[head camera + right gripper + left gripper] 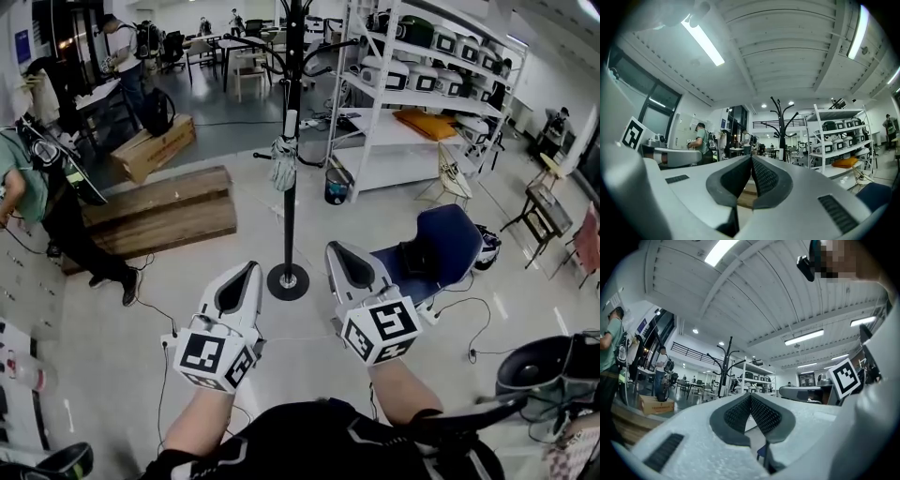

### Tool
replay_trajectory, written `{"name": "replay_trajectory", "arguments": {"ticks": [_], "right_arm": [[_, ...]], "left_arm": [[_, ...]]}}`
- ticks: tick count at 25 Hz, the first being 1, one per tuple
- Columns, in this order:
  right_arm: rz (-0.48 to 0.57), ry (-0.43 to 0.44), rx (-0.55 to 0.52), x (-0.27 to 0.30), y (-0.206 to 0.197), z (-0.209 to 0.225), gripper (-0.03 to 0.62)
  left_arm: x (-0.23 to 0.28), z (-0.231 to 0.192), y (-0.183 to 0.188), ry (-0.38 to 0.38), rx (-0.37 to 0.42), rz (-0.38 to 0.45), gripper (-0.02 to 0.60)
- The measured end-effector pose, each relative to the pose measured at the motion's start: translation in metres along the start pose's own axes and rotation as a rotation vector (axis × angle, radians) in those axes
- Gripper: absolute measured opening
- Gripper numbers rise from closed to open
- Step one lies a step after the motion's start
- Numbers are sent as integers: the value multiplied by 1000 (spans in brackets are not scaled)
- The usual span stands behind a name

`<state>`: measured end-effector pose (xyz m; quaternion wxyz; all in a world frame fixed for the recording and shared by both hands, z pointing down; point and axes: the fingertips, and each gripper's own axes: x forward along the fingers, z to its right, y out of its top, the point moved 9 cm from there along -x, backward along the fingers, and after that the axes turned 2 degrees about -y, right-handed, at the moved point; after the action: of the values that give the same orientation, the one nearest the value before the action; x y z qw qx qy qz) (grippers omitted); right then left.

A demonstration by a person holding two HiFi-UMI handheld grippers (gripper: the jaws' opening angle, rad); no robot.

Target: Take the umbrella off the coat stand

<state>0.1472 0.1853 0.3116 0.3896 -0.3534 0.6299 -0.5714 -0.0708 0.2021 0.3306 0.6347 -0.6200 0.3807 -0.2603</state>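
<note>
A black coat stand (290,187) rises from a round base on the floor ahead of me. A folded grey umbrella (285,155) hangs from it about halfway up. The stand also shows far off in the left gripper view (726,363) and the right gripper view (781,126). My left gripper (249,269) and right gripper (336,249) are held low, side by side, well short of the stand. Both have their jaws together with nothing between them.
White shelving (427,75) with boxes stands at the right rear. A blue chair (441,246) sits right of the stand's base. Wooden pallets (159,214) and a cardboard box (153,145) lie at the left, and a person (37,202) stands by them. Cables trail across the floor.
</note>
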Motion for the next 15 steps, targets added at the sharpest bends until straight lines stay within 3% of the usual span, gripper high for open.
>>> {"name": "replay_trajectory", "arguments": {"ticks": [9, 15], "right_arm": [[-4, -29, -11, 18, -2, -34, 8], [-3, 3, -5, 47, -13, -24, 8]], "left_arm": [[-19, -37, -4, -40, -39, -7, 8], [2, -51, -17, -67, -39, -6, 8]]}}
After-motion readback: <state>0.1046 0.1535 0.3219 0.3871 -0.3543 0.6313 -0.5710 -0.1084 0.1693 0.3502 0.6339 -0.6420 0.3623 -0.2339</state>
